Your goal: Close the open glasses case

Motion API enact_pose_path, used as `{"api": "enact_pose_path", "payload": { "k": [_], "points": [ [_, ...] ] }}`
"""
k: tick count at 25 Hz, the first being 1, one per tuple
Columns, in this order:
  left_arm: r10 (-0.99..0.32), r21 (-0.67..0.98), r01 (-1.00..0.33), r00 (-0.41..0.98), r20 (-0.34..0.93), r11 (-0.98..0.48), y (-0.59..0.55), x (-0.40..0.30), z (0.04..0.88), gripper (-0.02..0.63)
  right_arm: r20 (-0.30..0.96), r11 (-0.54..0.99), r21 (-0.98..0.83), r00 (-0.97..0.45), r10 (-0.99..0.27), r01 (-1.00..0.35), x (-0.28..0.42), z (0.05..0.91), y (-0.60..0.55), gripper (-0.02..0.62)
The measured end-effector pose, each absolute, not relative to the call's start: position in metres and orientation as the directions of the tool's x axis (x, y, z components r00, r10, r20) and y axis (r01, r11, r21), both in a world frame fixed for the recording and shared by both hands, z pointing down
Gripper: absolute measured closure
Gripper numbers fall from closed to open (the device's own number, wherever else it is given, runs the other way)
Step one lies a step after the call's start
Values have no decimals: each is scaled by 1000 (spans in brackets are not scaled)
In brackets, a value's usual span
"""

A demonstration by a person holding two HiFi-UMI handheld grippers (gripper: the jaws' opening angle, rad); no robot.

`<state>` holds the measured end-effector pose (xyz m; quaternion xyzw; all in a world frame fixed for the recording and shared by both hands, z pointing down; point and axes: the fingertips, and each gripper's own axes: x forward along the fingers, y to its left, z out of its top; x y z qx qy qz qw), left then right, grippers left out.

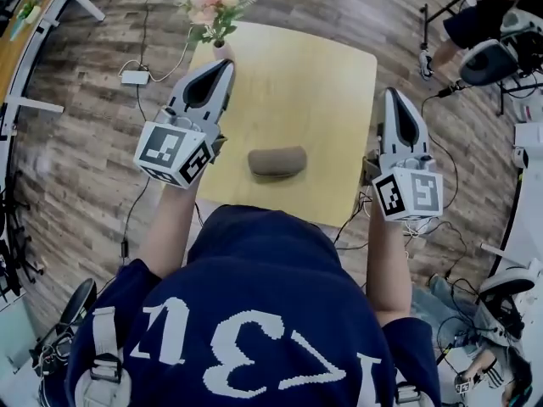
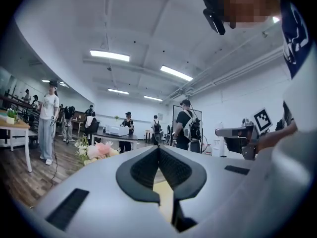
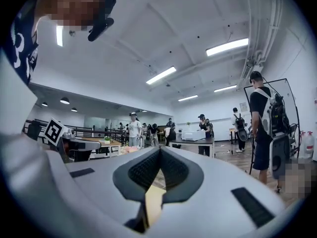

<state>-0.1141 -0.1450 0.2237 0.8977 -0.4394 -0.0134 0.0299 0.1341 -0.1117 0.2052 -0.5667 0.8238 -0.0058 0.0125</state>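
Lying apparently shut near the front edge of the desk point(image 1: 331, 91), the glasses case point(image 1: 277, 161) is probably light and stiff-shelled, best pressed on its lid rather than pinched. The left tool point(image 1: 226, 64) and right tool point(image 1: 393, 93) hover above either side, both closed and empty. Flowers point(image 1: 212, 2) at the far corner obstruct nothing.

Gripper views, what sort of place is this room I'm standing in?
Probably a big shared lab or workshop hall: ceiling strip lights, a wood-plank floor, a worktable across the room, and a person wearing a backpack rig.
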Motion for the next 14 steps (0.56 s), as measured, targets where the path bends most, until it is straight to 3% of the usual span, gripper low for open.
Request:
{"api": "enact_pose_path", "payload": {
  "k": [14],
  "points": [
    [-814,98,-808,579,-46,-581,-151,-145,240,595,-58,356,-37,-354,-934,-934,115,217,-119,571]
  ]
}}
